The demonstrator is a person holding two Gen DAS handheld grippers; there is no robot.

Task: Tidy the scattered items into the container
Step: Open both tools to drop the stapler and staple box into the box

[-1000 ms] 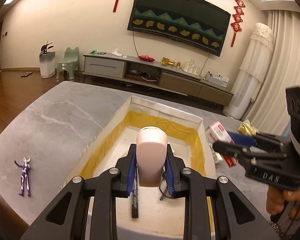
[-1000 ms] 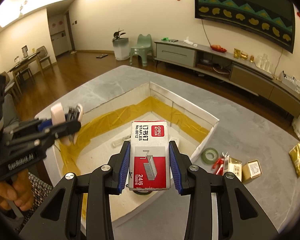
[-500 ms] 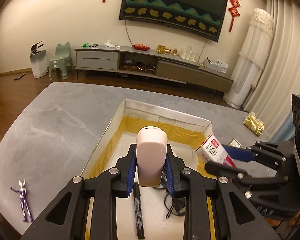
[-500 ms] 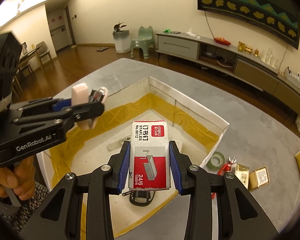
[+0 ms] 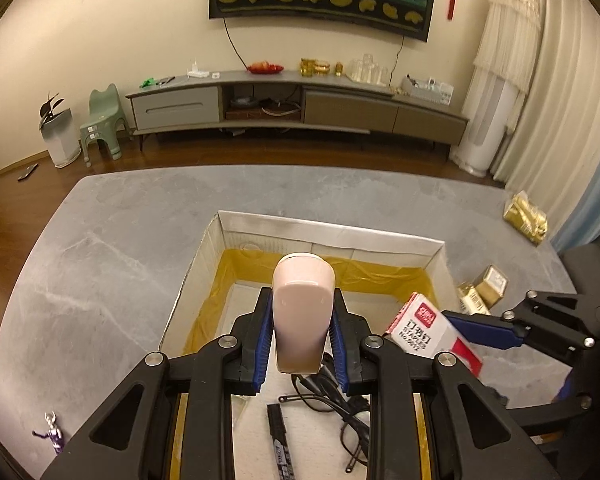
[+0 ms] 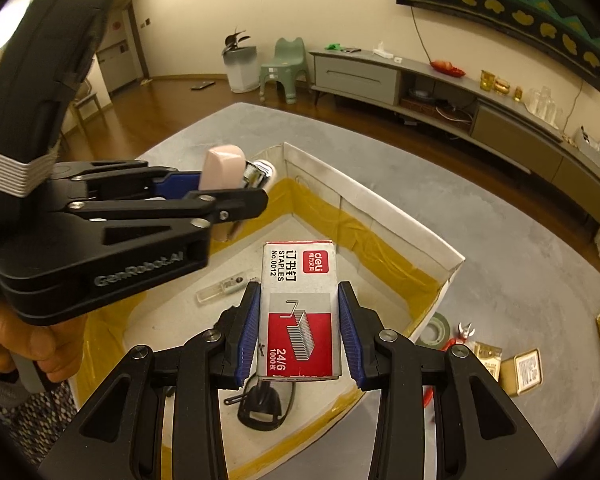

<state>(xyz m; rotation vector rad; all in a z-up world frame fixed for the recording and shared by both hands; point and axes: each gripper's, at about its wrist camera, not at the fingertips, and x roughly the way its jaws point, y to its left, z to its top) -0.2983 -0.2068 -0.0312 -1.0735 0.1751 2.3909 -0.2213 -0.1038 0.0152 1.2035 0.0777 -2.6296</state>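
Note:
A white cardboard box (image 5: 332,232) lined with yellow tape stands open on the grey table (image 5: 132,240). My left gripper (image 5: 302,332) is shut on a pale pink stapler (image 5: 300,312), held above the box interior. From the right, my right gripper (image 6: 300,332) is shut on a red and white staples box (image 6: 300,304), also over the box (image 6: 380,204). On the box floor lie a black marker (image 5: 280,444), a black cable (image 5: 332,400) and a clear tube (image 6: 220,290). The stapler (image 6: 222,168) shows in the right wrist view, in the left gripper (image 6: 228,188).
Gold packets (image 5: 526,216), small gold boxes (image 6: 526,370), a green tape roll (image 6: 434,330) and a red-handled tool (image 6: 464,332) lie on the table right of the box. A purple figurine (image 5: 52,438) lies at the table's left front. A person's hand (image 6: 16,340) holds the left gripper.
Both grippers have moved in over the box with their loads and tilted down; the staples box now hangs past the box's right wall, close to the stapler.

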